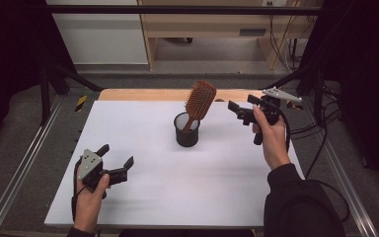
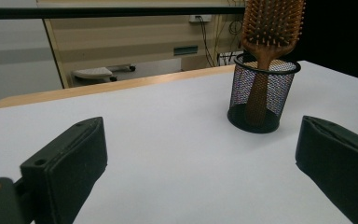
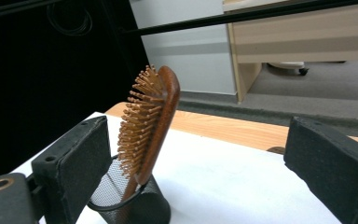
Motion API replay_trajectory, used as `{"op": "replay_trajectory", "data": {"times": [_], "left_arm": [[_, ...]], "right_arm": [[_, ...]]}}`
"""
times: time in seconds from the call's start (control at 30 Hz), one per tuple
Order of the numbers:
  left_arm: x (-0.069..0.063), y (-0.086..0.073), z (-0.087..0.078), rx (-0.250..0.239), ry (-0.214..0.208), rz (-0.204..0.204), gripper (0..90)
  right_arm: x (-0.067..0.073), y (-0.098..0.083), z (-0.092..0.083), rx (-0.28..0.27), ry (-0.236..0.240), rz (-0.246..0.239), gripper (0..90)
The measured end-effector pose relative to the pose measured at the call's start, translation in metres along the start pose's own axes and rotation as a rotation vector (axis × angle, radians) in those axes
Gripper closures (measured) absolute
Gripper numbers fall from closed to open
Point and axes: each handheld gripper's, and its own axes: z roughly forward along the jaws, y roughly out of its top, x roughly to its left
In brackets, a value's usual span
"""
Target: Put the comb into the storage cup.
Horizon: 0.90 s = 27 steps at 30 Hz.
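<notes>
— Now, where is the wooden paddle hairbrush [image 1: 200, 101] seen?

— It is stood handle-down in the black mesh cup [image 1: 186, 133], slightly past the middle of the white table [image 1: 187, 192], with its head tilted toward one o'clock and its bristles turned toward the left side.

— And the right gripper [image 1: 242, 108]?

— It is held at about three o'clock of the cup, near the brush head but apart from it, its jaws spread wide with nothing between them. In the right gripper view the hairbrush [image 3: 150, 121] is seen just beside one jaw.

— And the left gripper [image 1: 116, 160]?

— It is held at about seven o'clock, well apart from the cup, its jaws likewise spread and empty. In the left gripper view the cup [image 2: 261, 95] is seen ahead, toward one o'clock.
</notes>
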Motion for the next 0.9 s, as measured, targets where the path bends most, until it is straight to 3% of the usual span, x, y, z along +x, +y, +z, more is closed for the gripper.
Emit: {"op": "replay_trajectory", "data": {"times": [0.3,0.63,0.77,0.9], "left_arm": [[0.001,0.001,-0.002,-0.007,0.013,0.021,1.8],[0.003,0.0,-0.008,-0.012,0.021,0.01,1.8],[0.005,-0.002,-0.016,-0.017,0.025,0.012,1.8],[0.013,-0.006,-0.025,-0.035,0.017,-0.014,2.0]], "right_arm": [[0.0,-0.005,-0.029,-0.035,0.001,-0.009,7.6],[0.005,-0.012,-0.068,-0.152,-0.092,-0.11,3.2],[0.004,-0.018,-0.081,-0.173,-0.118,-0.137,3.1],[0.001,-0.028,-0.092,-0.176,-0.137,-0.155,3.3]]}}
